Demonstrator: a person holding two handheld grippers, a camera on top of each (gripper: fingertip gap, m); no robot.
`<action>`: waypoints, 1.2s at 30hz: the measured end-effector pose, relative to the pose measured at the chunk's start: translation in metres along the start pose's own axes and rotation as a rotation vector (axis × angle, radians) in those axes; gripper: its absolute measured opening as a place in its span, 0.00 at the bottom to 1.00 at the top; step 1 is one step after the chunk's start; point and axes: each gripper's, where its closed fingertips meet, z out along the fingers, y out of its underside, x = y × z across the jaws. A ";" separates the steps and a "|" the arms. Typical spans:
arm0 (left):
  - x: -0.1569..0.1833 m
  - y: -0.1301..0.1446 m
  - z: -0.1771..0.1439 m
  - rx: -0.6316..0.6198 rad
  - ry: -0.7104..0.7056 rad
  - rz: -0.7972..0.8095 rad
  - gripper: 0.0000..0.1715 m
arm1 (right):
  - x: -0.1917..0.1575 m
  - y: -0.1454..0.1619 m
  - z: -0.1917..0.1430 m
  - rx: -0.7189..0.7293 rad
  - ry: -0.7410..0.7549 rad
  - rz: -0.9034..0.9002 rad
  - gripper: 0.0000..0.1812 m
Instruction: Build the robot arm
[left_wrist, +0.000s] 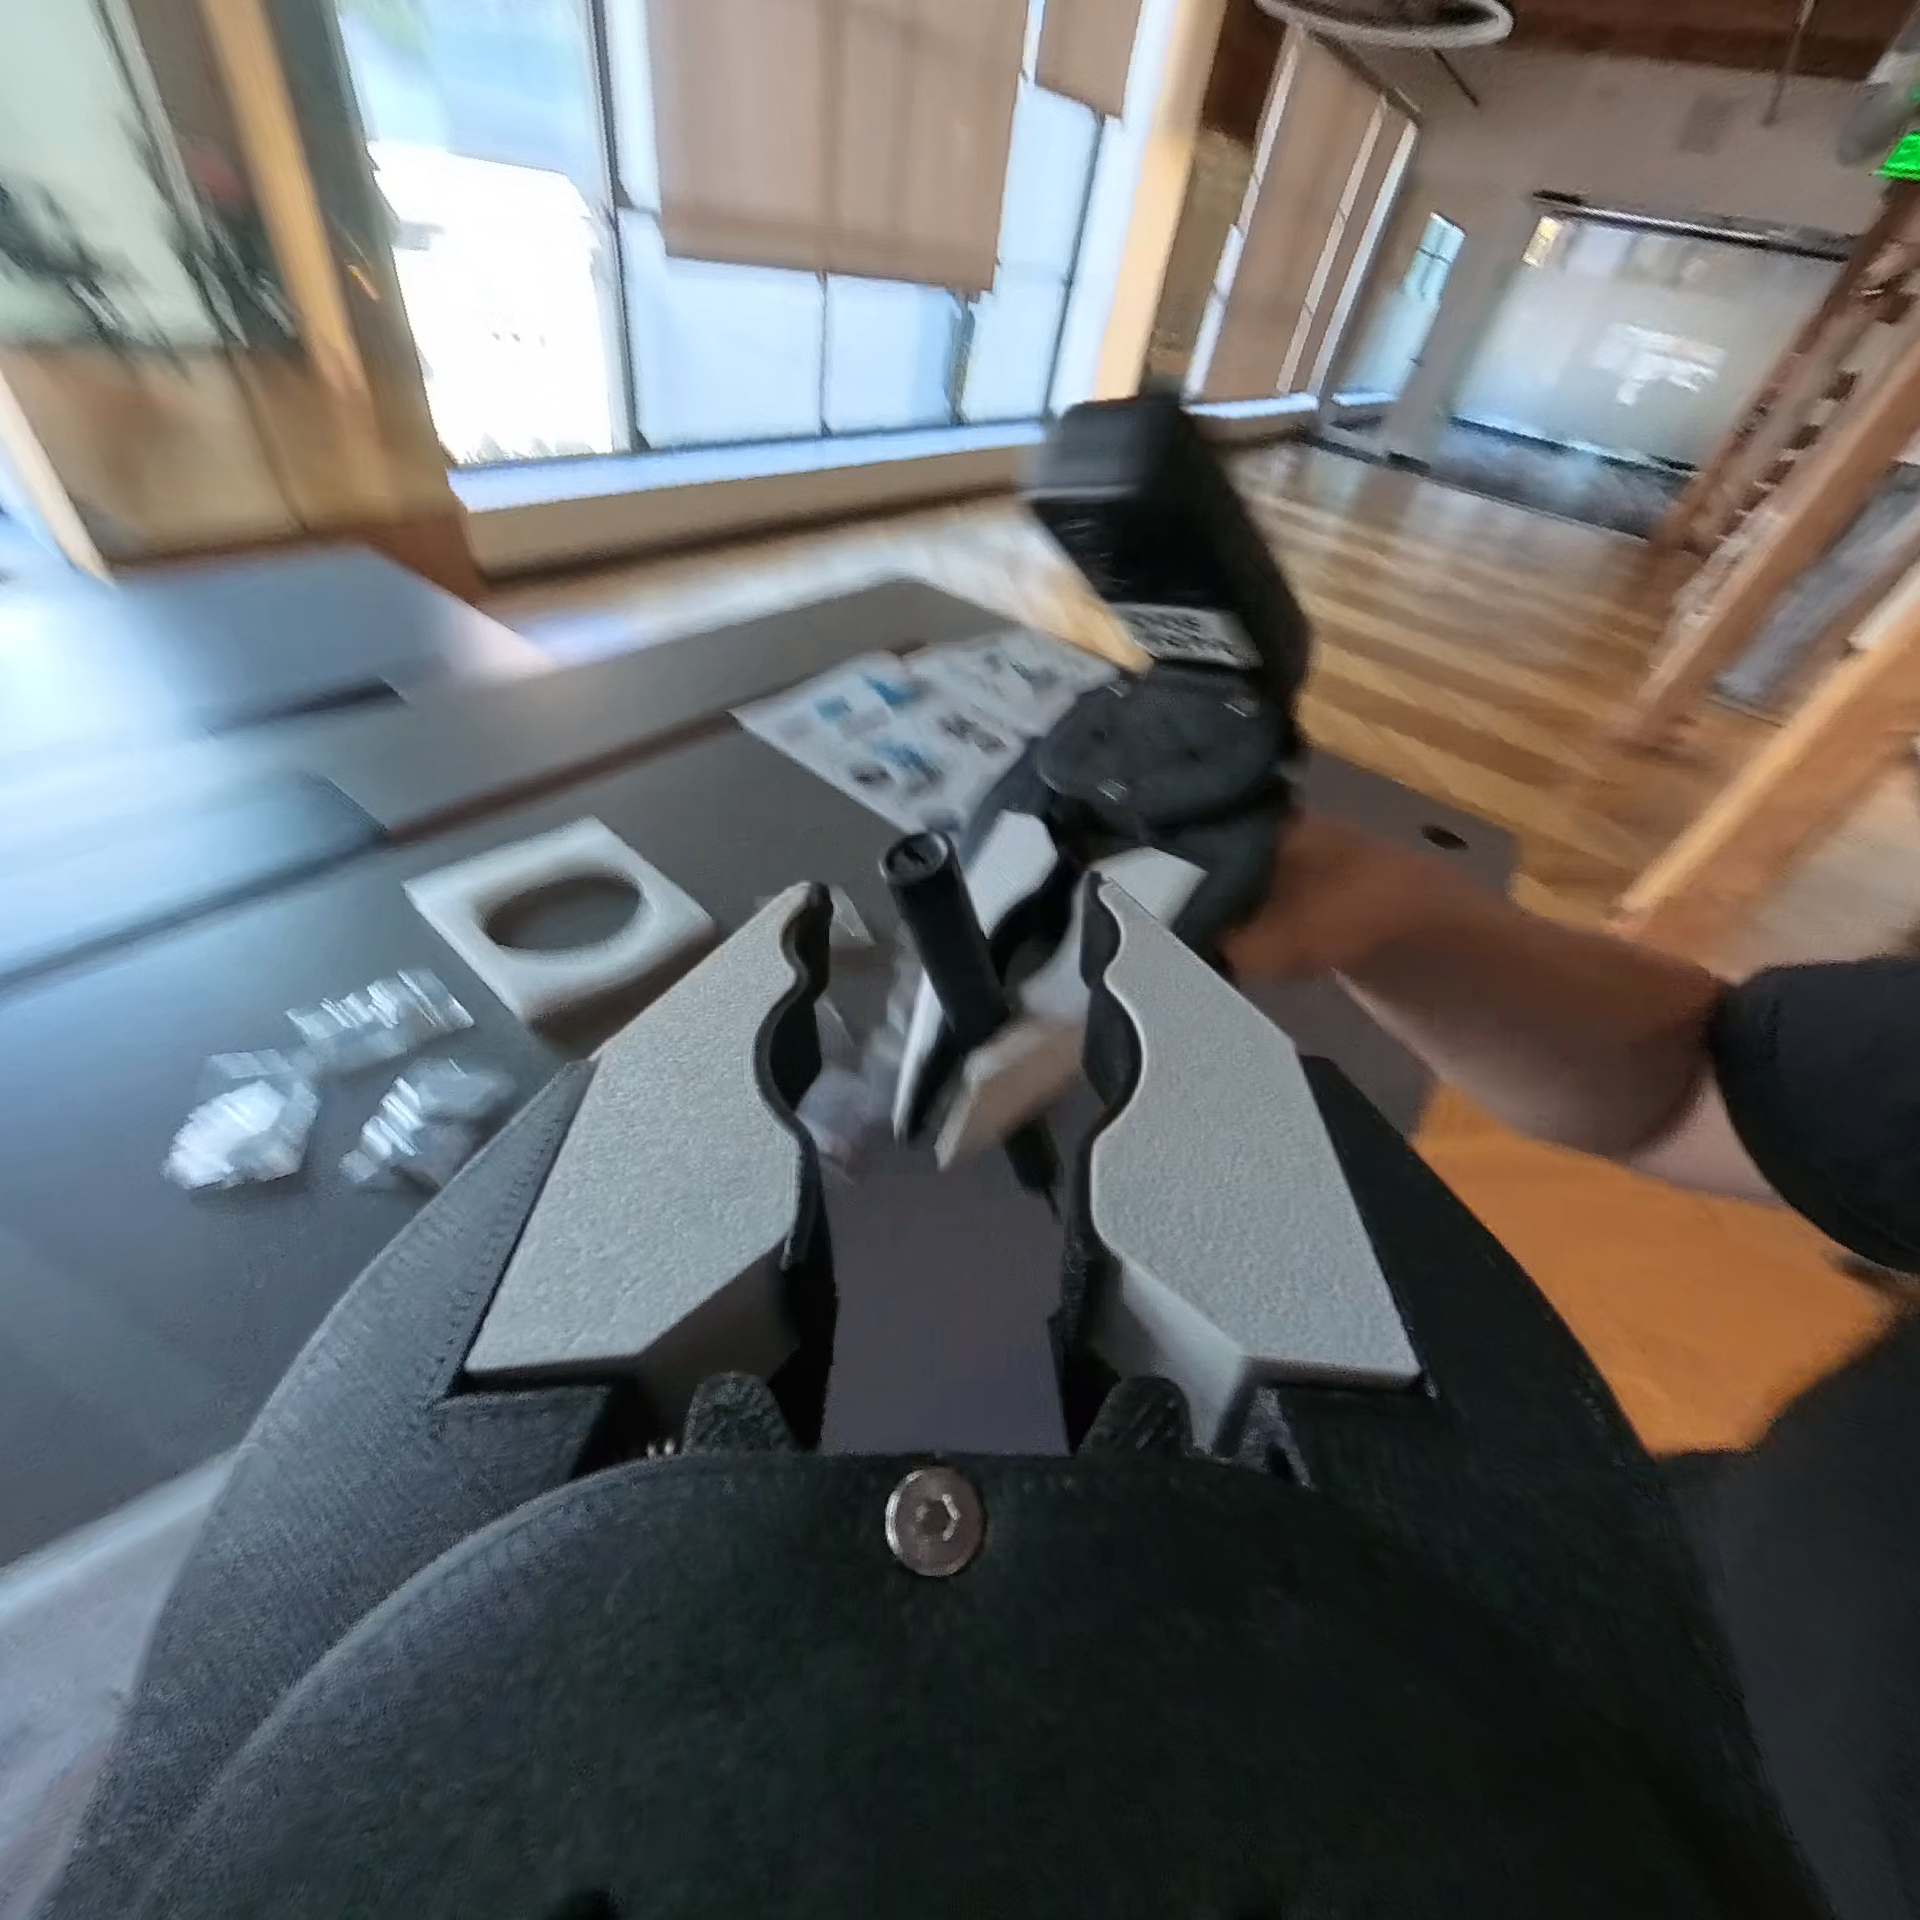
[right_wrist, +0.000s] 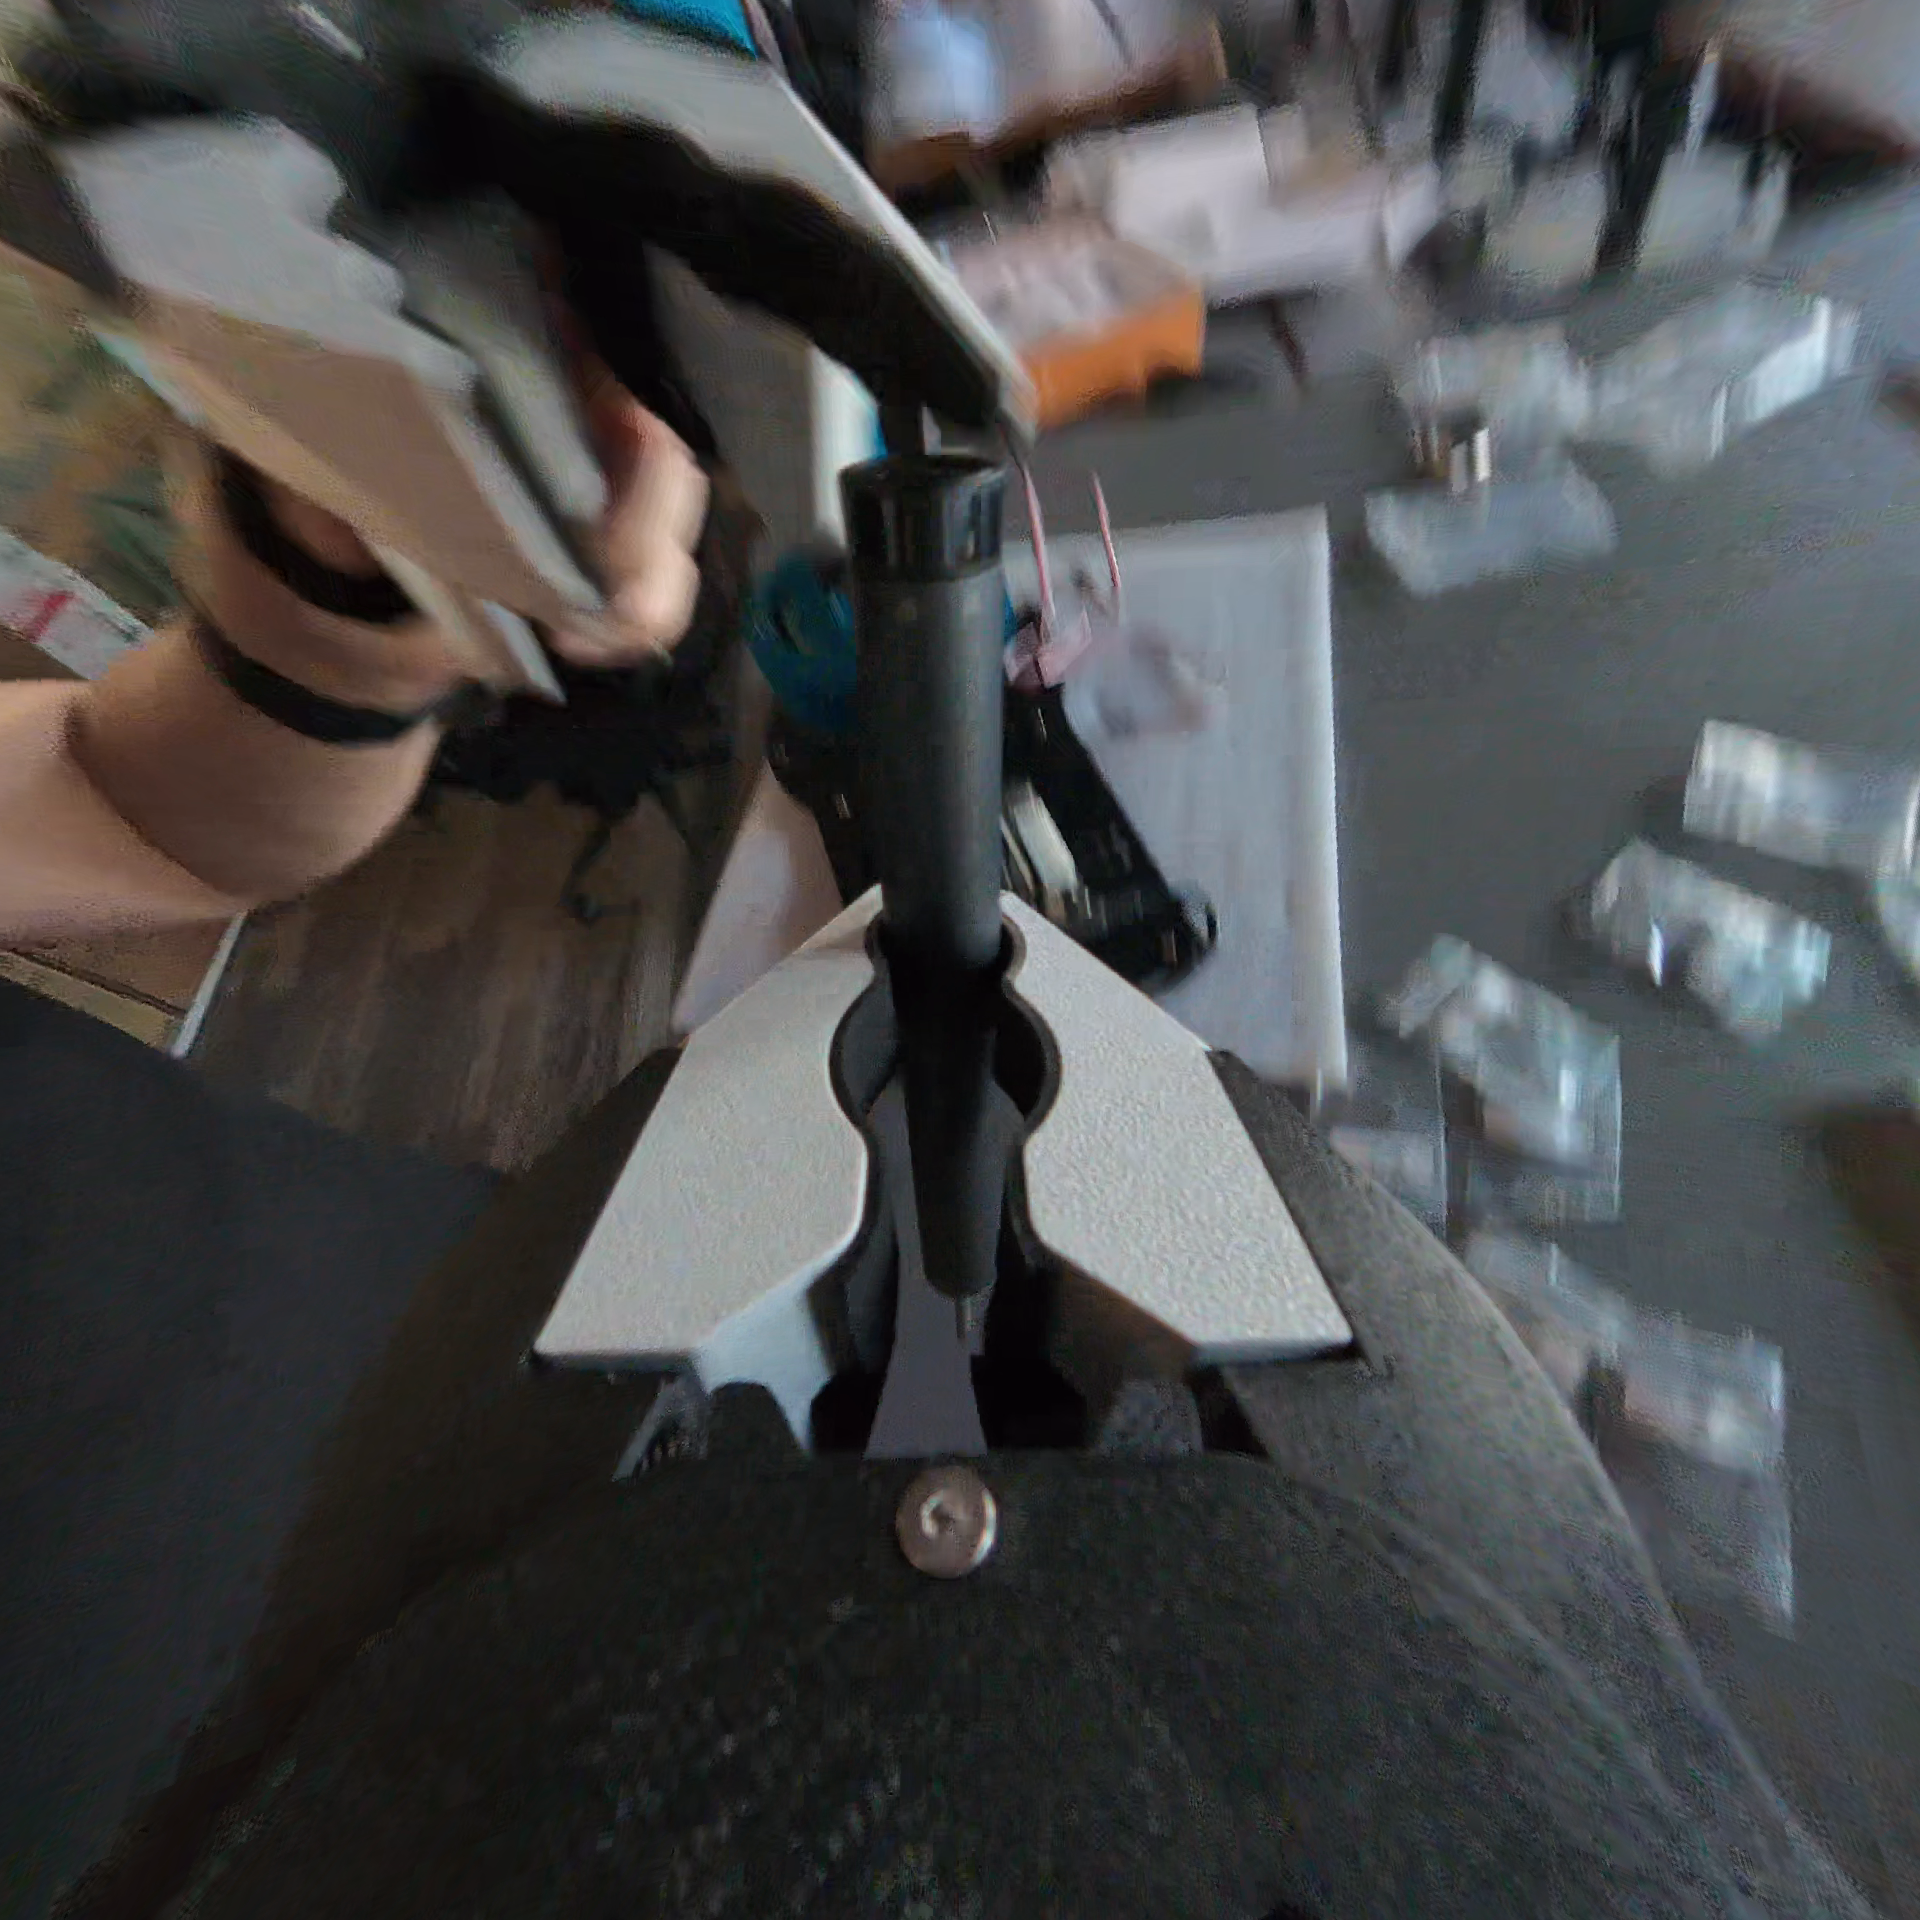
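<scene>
1. Two grippers are seen above a dark table (left_wrist: 260, 1195). The right gripper (right_wrist: 940, 935) is clenched on a black pen-shaped screwdriver (right_wrist: 930, 727), which is gripped between its grey fingers (right_wrist: 1143, 1164).
2. In the right wrist view, the long axis of the screwdriver runs along the fingers: the thin metal tip is turned back toward the camera, and the thick knurled cap points forward, away from it.
3. The left gripper (left_wrist: 951, 914) is released; its fingers stand apart and nothing is held between them.
4. In the left wrist view, the right gripper (left_wrist: 997, 997) is just in front of the open fingers, and the screwdriver (left_wrist: 940, 935) stands tilted there, cap upward. The person's right hand (left_wrist: 1455, 997) reaches in from the right side, with a dark sleeve.
5. In the right wrist view, the left gripper (right_wrist: 977, 384) is just beside the cap, held by the left hand (right_wrist: 634, 540).
6. On the table lie a white foam square with a round hole (left_wrist: 561, 914), several clear plastic bags (left_wrist: 343, 1101) and a printed sheet (left_wrist: 935, 707). Both views are blurred.
</scene>
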 end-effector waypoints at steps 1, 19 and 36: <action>0.008 0.008 -0.008 -0.011 0.028 -0.027 0.28 | 0.007 0.022 -0.003 -0.093 0.025 0.068 0.07; 0.140 0.180 -0.213 0.111 -0.331 -0.353 0.16 | 0.059 0.169 0.014 -0.607 0.357 0.319 0.07; 0.181 0.213 -0.203 0.035 -0.084 -0.484 0.14 | 0.069 0.172 0.005 -0.260 0.601 0.059 0.07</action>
